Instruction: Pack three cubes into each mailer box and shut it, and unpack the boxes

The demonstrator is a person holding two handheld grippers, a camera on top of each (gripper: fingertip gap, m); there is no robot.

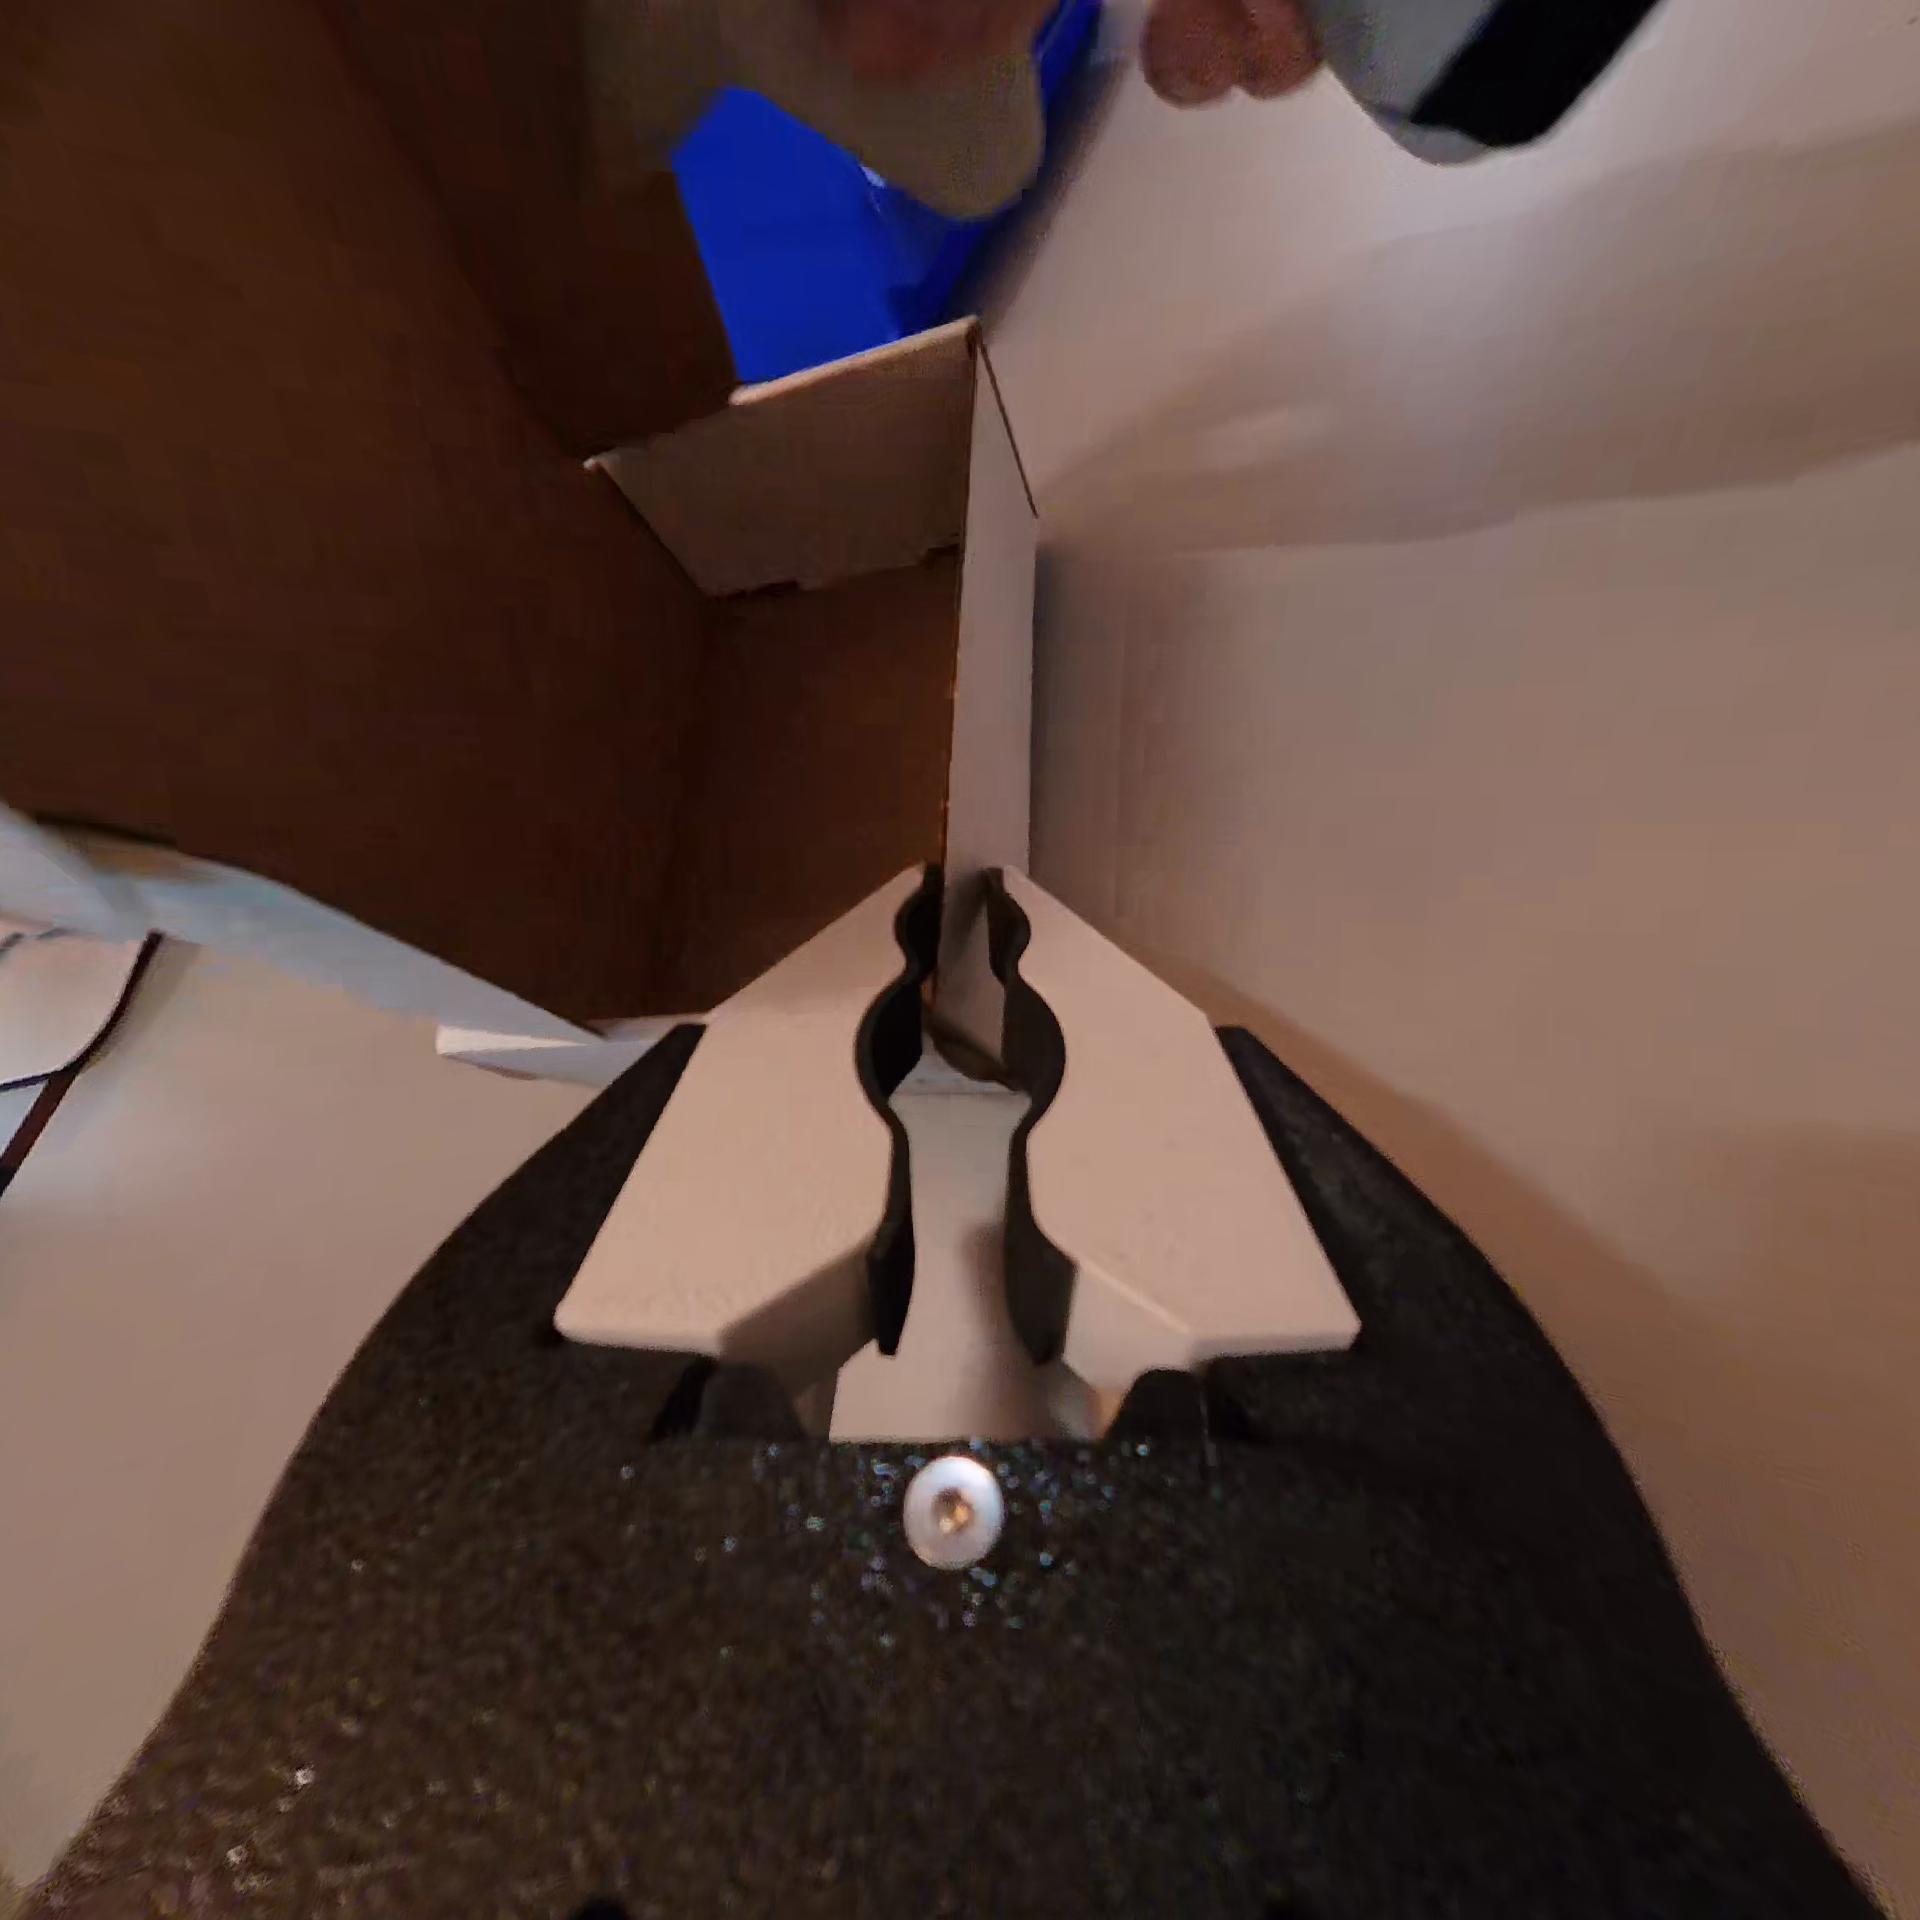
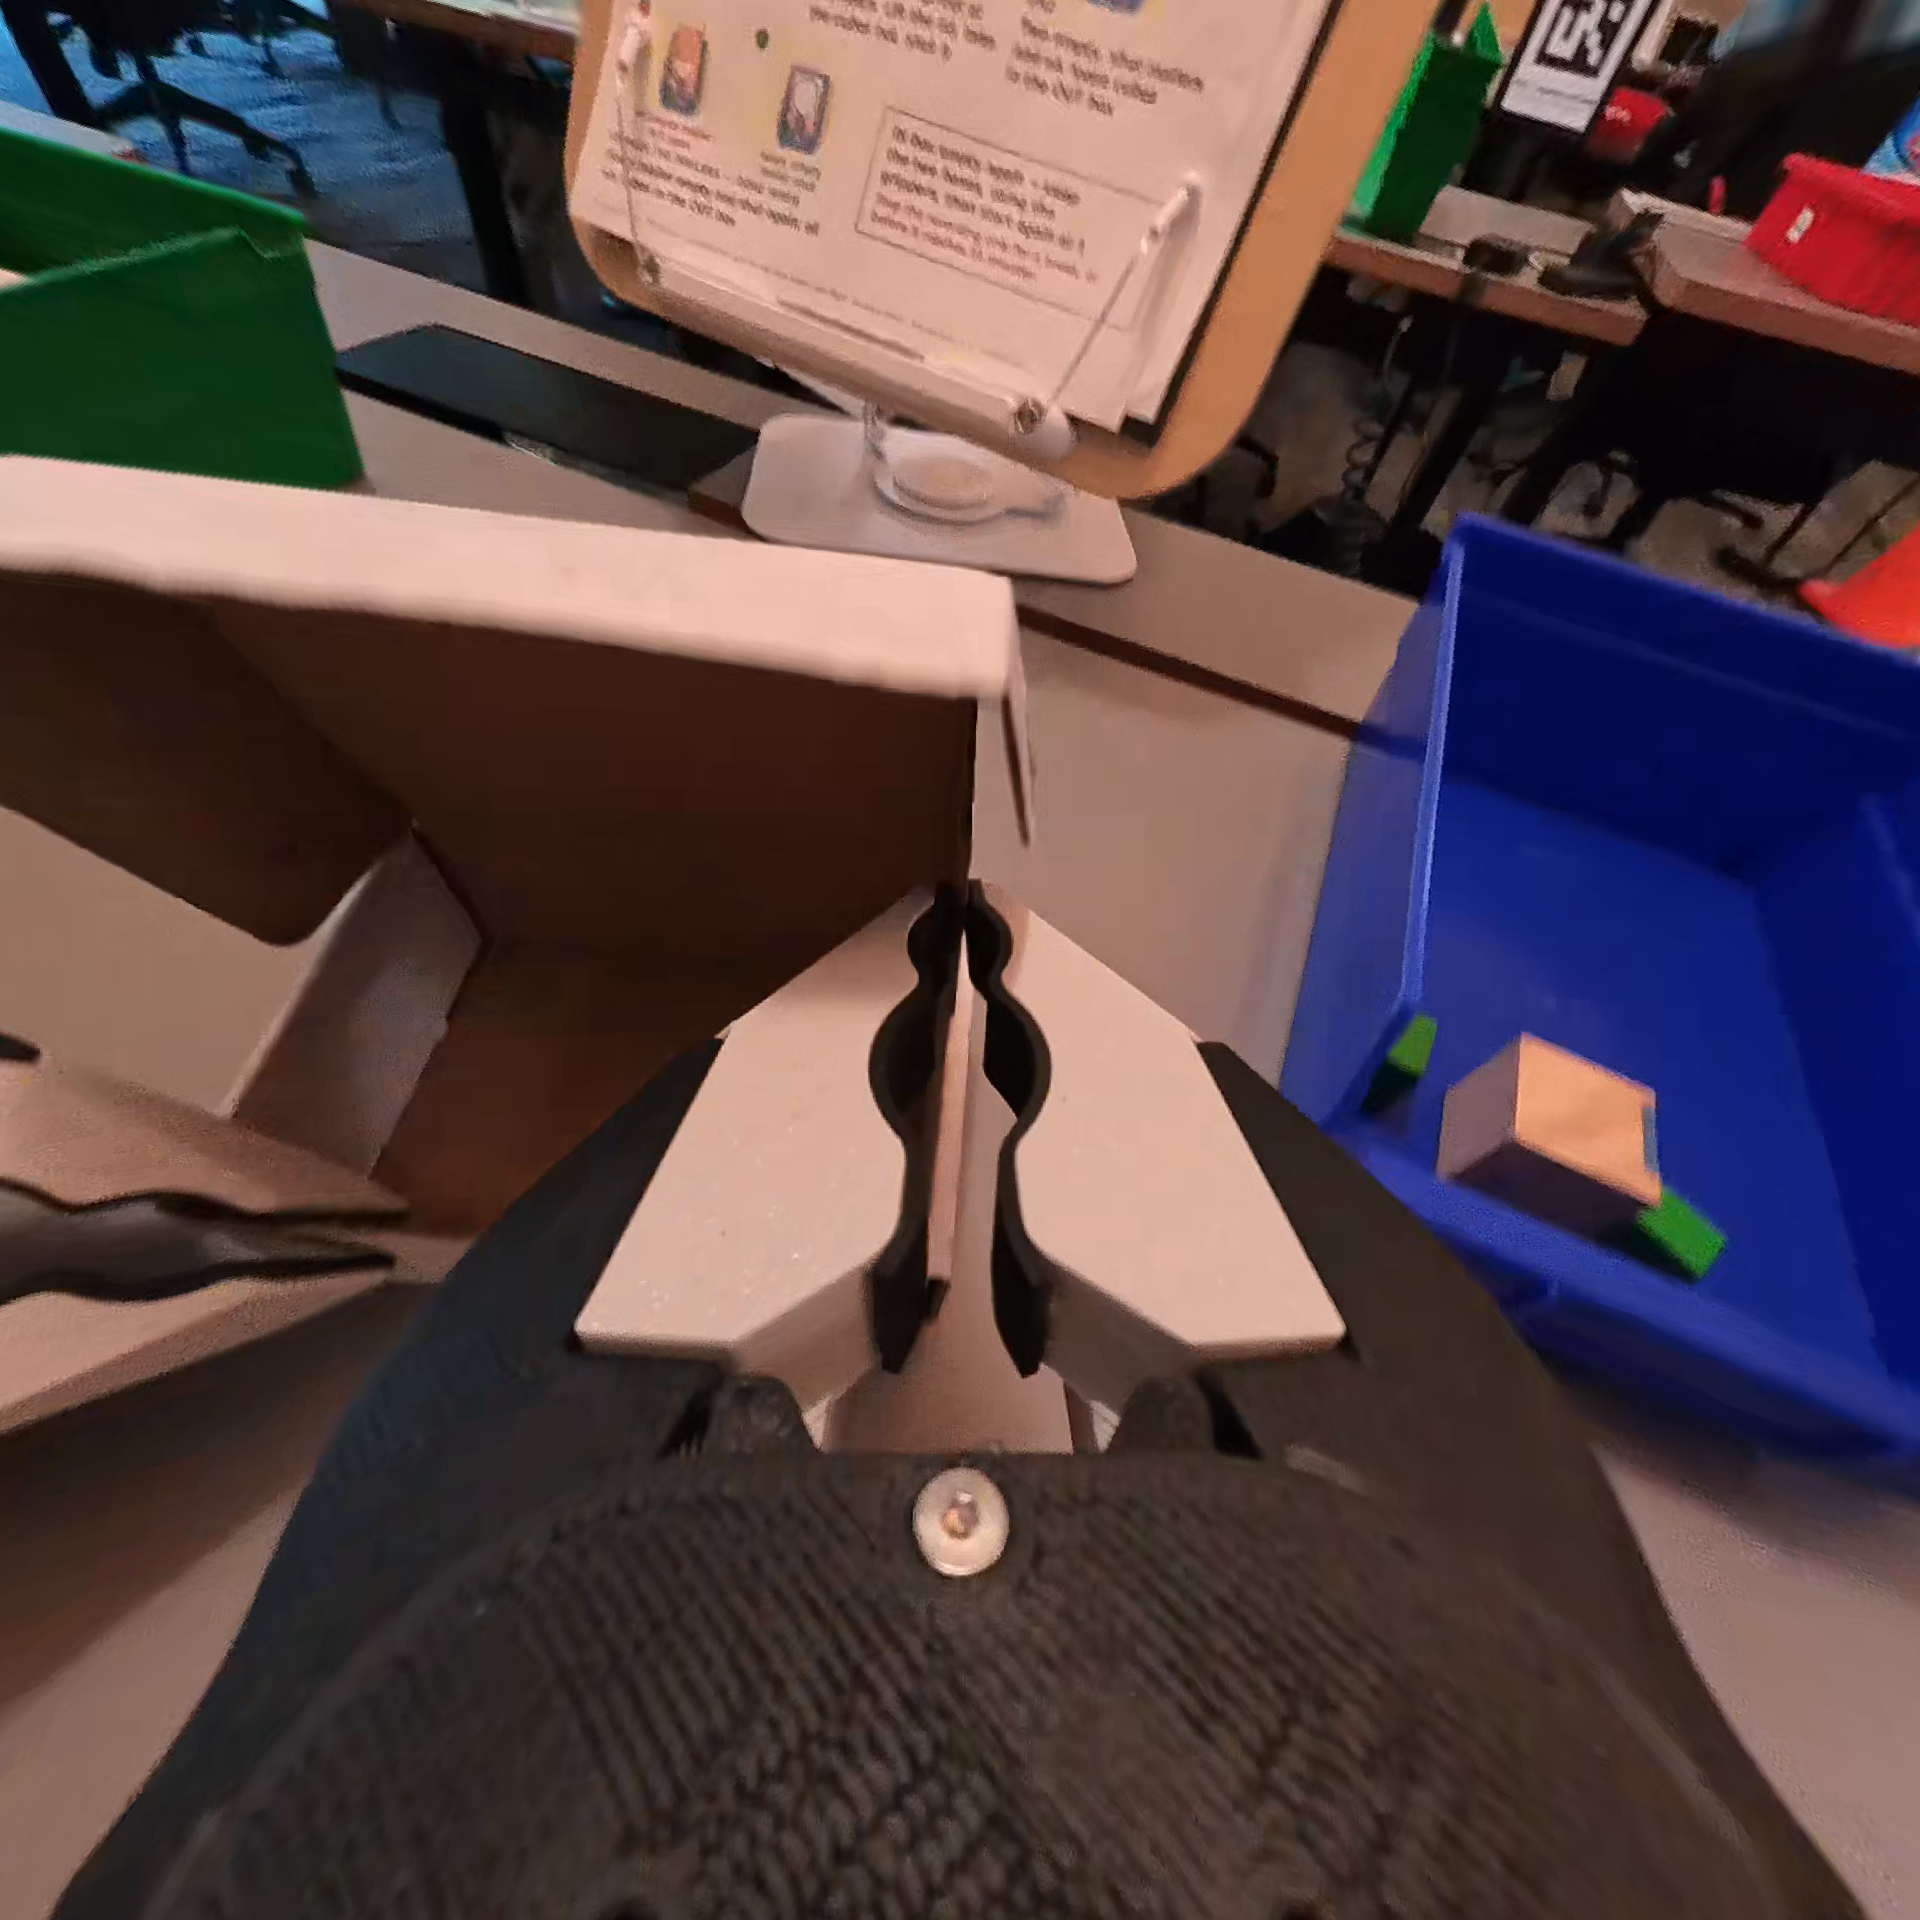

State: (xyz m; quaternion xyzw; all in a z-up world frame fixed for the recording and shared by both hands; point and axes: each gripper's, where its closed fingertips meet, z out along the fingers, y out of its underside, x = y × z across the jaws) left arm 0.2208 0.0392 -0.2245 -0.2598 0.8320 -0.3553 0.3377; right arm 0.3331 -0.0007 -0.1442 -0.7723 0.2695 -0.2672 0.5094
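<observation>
An open mailer box, white outside and brown inside, fills the left wrist view (image 1: 364, 623) and the left half of the right wrist view (image 2: 623, 779). My left gripper (image 1: 961, 894) is shut on a thin white wall (image 1: 997, 675) of the box that stands on edge between its pads. My right gripper (image 2: 961, 899) is shut on the right side wall (image 2: 961, 1091) of the box, below the raised lid (image 2: 520, 561). The left gripper's fingers (image 2: 156, 1236) show at the left edge of the right wrist view. No cube shows inside the box.
A blue bin (image 2: 1558, 935) stands right of the box with a grey-and-tan cube (image 2: 1548, 1132) and green pieces (image 2: 1683, 1236) in it; it also shows in the left wrist view (image 1: 810, 260). A green bin (image 2: 156, 343) is at far left. An instruction sheet on a stand (image 2: 935, 208) is behind.
</observation>
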